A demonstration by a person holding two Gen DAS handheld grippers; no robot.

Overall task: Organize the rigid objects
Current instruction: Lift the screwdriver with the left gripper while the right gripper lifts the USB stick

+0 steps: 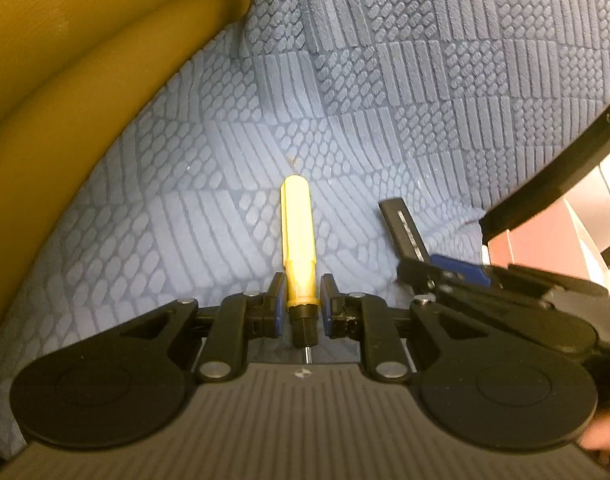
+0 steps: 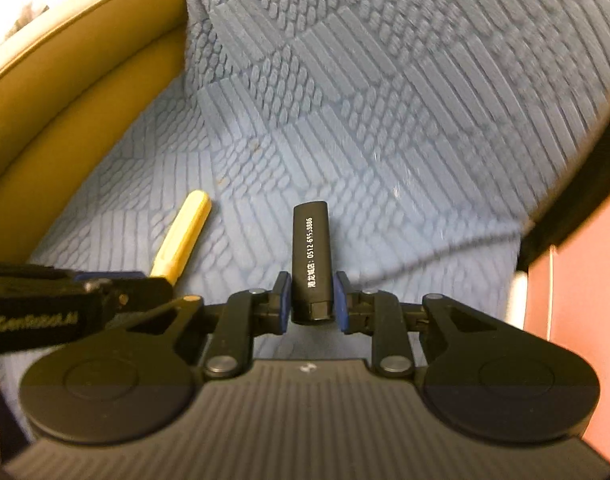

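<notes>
Left wrist view: left gripper (image 1: 301, 300) pinching yellow screwdriver handle (image 1: 297, 236), tip pointing away over blue textured cushion (image 1: 385, 100). Right gripper (image 2: 312, 300) clamping black handle (image 2: 311, 256) with white print, hovering beside mustard sofa edge (image 2: 65, 120).

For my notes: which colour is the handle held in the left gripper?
Yellow handle, black collar; clearest in the left wrist view.

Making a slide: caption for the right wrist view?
Right claw shut on a black pen over blue fabric; left claw holds a yellow pen alongside.
</notes>
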